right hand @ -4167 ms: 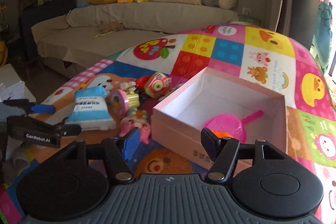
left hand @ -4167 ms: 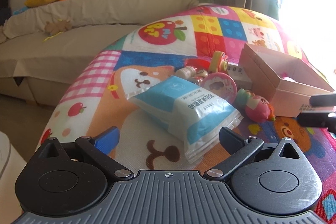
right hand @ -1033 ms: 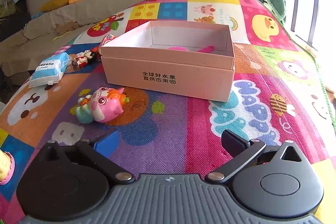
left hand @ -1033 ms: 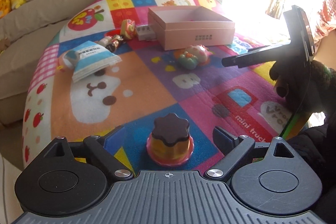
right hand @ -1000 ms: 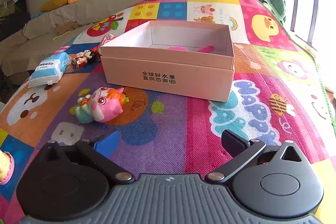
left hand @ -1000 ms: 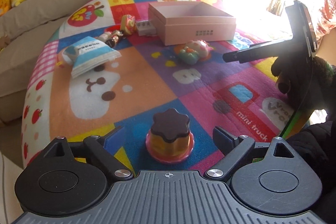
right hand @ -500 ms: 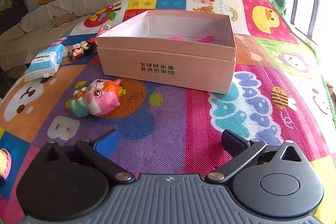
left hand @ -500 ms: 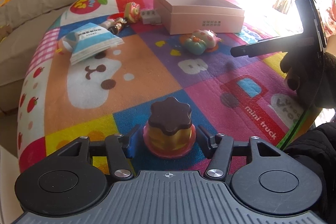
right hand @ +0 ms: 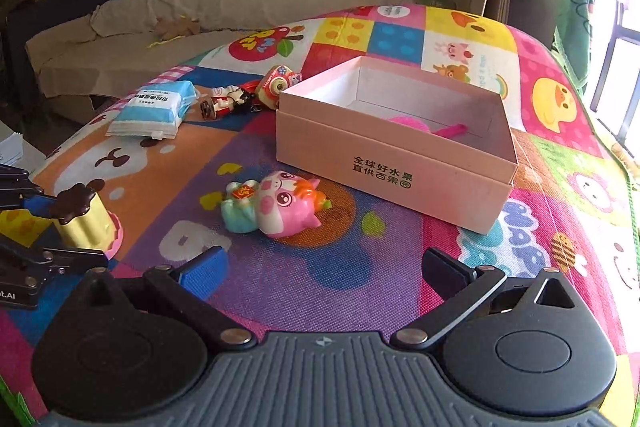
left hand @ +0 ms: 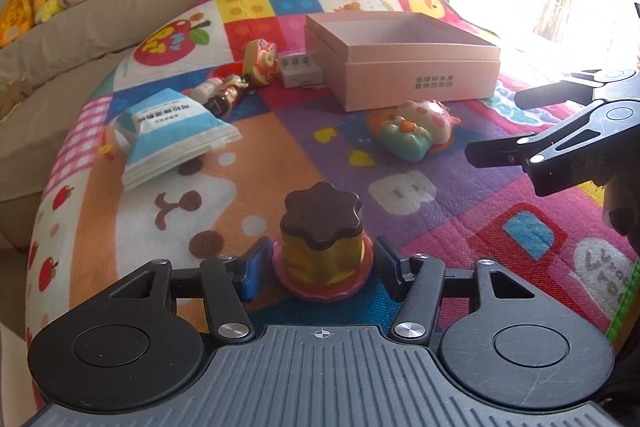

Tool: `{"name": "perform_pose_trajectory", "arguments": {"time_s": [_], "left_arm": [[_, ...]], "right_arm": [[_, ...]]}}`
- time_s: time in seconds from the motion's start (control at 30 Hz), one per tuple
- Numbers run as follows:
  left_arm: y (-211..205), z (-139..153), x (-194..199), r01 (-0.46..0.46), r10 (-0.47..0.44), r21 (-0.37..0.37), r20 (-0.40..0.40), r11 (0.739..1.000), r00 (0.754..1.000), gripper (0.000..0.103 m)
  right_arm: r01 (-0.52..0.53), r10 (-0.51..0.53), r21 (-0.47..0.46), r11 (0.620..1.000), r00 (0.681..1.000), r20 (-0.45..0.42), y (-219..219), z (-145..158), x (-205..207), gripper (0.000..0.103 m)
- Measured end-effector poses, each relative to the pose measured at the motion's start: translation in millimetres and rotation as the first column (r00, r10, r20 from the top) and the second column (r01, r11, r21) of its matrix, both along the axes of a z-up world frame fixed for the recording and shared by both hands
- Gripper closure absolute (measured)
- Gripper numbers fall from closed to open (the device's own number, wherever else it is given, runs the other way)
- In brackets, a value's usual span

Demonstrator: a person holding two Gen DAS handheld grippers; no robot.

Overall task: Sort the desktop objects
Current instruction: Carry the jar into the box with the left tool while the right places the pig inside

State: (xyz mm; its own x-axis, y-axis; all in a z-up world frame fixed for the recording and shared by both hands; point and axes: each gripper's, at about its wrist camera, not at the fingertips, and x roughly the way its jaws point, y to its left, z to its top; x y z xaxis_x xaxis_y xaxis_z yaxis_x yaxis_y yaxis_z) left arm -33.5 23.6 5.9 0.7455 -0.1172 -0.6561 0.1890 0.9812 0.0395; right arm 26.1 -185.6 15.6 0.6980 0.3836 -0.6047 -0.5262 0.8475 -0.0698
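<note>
Basically, in the left wrist view my left gripper point(left hand: 322, 263) had just closed on the pudding toy point(left hand: 322, 247), near edge of the mat point(left hand: 440, 227), pads on its yellow fluted sides above the pink base. It looked light, hard plastic, a bit slippery; gripping low on the body seemed safest. The pink box point(left hand: 416, 83) sat far right. In the right wrist view my right gripper point(right hand: 320, 269) stood open, empty, the pink pig toy point(right hand: 276, 209) just beyond.
</note>
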Motion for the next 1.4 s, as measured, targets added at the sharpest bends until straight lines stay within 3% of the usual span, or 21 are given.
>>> {"name": "perform_pose_trajectory", "arguments": {"time_s": [0.4, 0.5, 0.53, 0.57, 0.8, 0.93, 1.1, 1.2, 1.4], "left_arm": [[6.8, -2.3, 1.9, -0.017, 0.017, -0.047, -0.002, 0.999, 1.0, 0.033], [7.0, -2.2, 5.3, -0.036, 0.036, -0.048, 0.0, 0.998, 0.999, 0.036], [6.8, -2.0, 6.1, -0.04, 0.04, -0.046, 0.001, 0.998, 0.999, 0.037], [5.6, -1.8, 6.3, -0.039, 0.039, -0.041, 0.004, 0.998, 0.999, 0.042], [-2.8, 4.9, -1.5, 0.004, -0.004, -0.024, 0.009, 1.0, 1.0, 0.042], [-15.4, 41.5, 7.7, 0.063, -0.06, -0.029, 0.099, 0.998, 0.993, 0.042], [-44.7, 98.5, 46.3, 0.128, -0.131, 0.028, 0.279, 0.991, 0.951, 0.042], [-65.7, 112.5, 91.9, 0.147, -0.146, 0.021, 0.305, 0.989, 0.941, 0.042], [-93.1, 94.8, 178.7, 0.132, -0.12, -0.025, 0.282, 0.991, 0.952, 0.041]], "right_arm": [[-0.078, 0.077, -0.026, 0.997, 0.996, -0.046, 46.6, -10.4, 33.8, 0.0], [-0.095, 0.093, -0.029, 0.995, 0.993, -0.073, 56.8, -12.6, 41.4, 0.018], [-0.094, 0.09, -0.036, 0.995, 0.992, -0.084, 58.7, -12.9, 43.2, 0.03], [-0.091, 0.087, -0.036, 0.995, 0.992, -0.088, 59.3, -12.0, 43.5, 0.03], [-0.143, 0.141, -0.058, 0.988, 0.989, -0.041, 31.7, 12.6, 6.9, 0.032], [-0.137, 0.14, -0.071, 0.988, 0.989, 0.038, 2.9, 43.3, -18.9, 0.034], [-0.05, 0.047, 0.009, 0.999, 0.974, 0.222, -38.4, 110.2, -25.5, 0.034], [0.031, -0.038, 0.027, 0.999, 0.95, 0.311, -53.4, 131.4, -8.3, 0.034], [0.094, -0.104, 0.054, 0.994, 0.967, 0.234, -60.4, 124.2, 63.5, 0.034]]}}
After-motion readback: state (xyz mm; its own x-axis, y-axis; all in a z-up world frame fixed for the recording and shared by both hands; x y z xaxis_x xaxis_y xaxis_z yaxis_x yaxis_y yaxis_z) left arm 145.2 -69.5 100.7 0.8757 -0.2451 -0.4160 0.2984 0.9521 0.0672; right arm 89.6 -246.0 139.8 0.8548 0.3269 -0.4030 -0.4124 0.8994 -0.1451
